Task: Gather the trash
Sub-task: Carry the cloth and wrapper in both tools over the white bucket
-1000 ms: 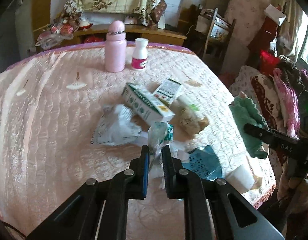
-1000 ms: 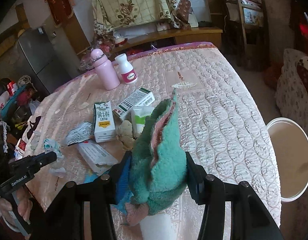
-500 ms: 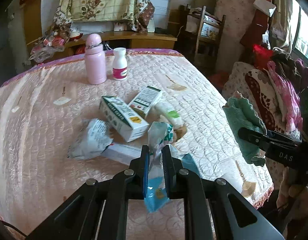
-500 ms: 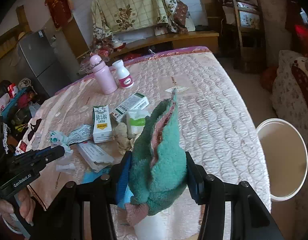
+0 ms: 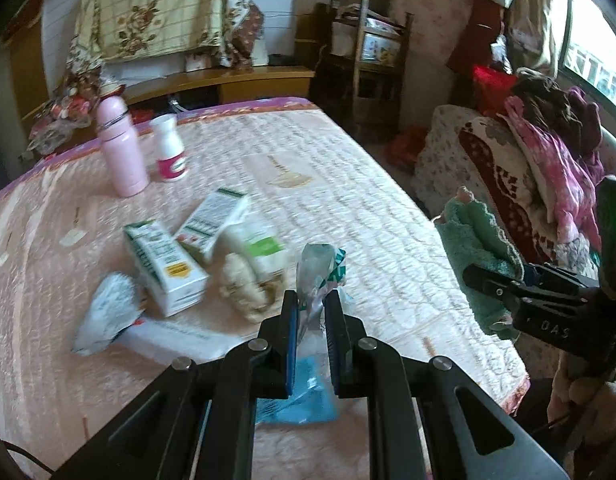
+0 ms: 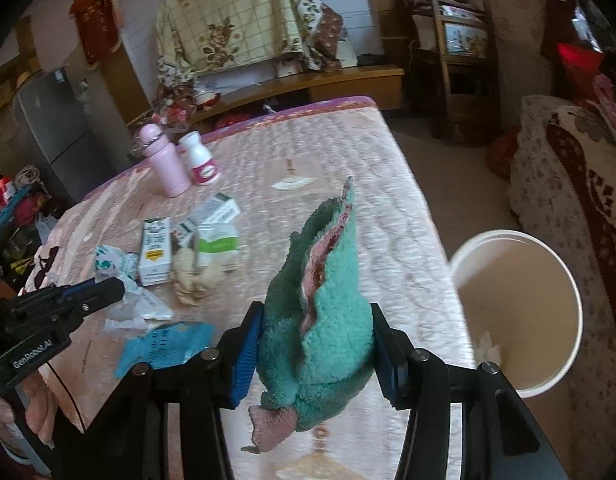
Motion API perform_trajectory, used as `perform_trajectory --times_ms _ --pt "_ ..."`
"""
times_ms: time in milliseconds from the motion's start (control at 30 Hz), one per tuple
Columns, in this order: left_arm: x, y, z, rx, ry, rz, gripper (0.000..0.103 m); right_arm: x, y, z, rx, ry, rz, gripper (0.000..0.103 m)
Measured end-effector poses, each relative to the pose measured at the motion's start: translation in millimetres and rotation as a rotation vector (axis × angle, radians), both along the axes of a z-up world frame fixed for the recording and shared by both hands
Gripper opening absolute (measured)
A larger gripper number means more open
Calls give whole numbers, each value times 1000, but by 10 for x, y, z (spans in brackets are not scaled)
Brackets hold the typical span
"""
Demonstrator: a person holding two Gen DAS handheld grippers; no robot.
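Observation:
My left gripper (image 5: 312, 300) is shut on a crumpled clear-and-green plastic wrapper (image 5: 320, 268), held above the pink quilted table (image 5: 368, 216). From the right wrist view, that left gripper (image 6: 107, 288) shows at the left edge with the wrapper (image 6: 111, 258). My right gripper (image 6: 316, 332) is shut on a teal fluffy cloth (image 6: 324, 300) with a pink lining. Beyond it, past the table's right edge, stands a white bucket (image 6: 516, 300). On the table lie a milk carton (image 5: 163, 272), a flat box (image 5: 211, 220), a beige wad (image 5: 243, 292) and a blue packet (image 5: 303, 400).
A pink bottle (image 5: 121, 148) and a white pill bottle (image 5: 169, 156) stand at the table's far side. A covered sofa with clothes (image 5: 528, 168) is on the right, a wooden chair (image 5: 380, 60) behind. A fridge (image 6: 47, 120) stands far left.
Both grippers have moved to the right along the table, each keeping its hold. The litter has slid left in the left wrist view, and the white bucket looms larger in the right wrist view.

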State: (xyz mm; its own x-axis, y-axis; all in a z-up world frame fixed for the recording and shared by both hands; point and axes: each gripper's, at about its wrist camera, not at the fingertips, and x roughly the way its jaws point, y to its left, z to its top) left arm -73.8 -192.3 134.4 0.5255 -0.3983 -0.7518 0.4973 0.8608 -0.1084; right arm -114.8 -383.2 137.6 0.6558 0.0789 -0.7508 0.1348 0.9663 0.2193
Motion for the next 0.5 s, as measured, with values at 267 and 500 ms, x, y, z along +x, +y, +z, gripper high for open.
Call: perform_trajectory --times_ms 267,500 --pt "-31 -637 -7 21 7 -85 14 -147 -503 -71 -20 22 -79 53" --pt "-16 -1174 -79 30 44 -142 14 -252 -1030 -233 -24 64 -162 54"
